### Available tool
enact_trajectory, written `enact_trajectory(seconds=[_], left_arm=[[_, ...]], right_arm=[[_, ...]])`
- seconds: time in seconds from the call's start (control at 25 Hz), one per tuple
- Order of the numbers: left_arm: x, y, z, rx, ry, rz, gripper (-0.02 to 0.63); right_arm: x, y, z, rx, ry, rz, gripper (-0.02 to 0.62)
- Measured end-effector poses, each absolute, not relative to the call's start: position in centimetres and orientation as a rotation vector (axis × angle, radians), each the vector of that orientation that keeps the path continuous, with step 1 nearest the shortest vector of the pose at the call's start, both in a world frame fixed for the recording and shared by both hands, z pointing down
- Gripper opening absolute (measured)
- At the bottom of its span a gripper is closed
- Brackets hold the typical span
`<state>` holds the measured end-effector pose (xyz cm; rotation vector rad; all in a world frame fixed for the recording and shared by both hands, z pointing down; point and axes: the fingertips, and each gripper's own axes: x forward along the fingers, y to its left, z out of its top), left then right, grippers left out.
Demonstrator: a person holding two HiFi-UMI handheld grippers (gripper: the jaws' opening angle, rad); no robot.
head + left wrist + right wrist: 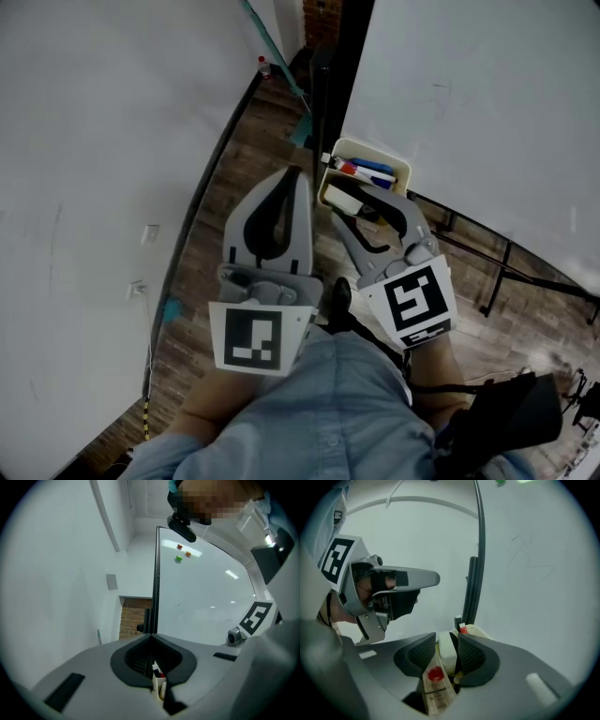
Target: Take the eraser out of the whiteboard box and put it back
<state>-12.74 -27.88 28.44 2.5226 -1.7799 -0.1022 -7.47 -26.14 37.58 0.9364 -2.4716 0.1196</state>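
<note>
A cream whiteboard box [401,170] hangs on the whiteboard's lower edge, with markers [367,171] and a white eraser [341,199] inside. My right gripper [364,208] reaches into the box. In the right gripper view the eraser [446,656] stands between that gripper's [447,638] jaws, with a dark gap on its right side, so the pads do not press it. A red marker cap [435,674] lies below the eraser. My left gripper [300,174] hovers shut and empty just left of the box, and its tips [151,637] meet.
The whiteboard [487,103] rises at the right on a black stand post [330,84]. A white wall [94,169] runs along the left over a wooden floor [234,178]. Small coloured magnets [183,552] stick to the board. A person's light blue sleeve [328,412] fills the foreground.
</note>
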Motion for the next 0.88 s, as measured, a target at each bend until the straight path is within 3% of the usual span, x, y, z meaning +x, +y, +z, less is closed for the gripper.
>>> enact_trajectory(seconds=[0.32,0.72,0.88], left_arm=[[-12.2,-25.5,26.2,2.542,-1.85,-0.136,0.005],[-10.5,-22.4,23.7,2.565,-1.939,-0.152,0.005],[-9.8,-21.5,22.7,2.581,-1.975,-0.156,0.005]], right_arm=[[-5.9,-25.2,32.9,1.046,-2.644,0.141,0.14],[-2.6,-23.8,26.6,1.19,-2.824,0.026,0.008],[-1.1,-23.6,24.5,1.258,-2.849,-0.019,0.002]])
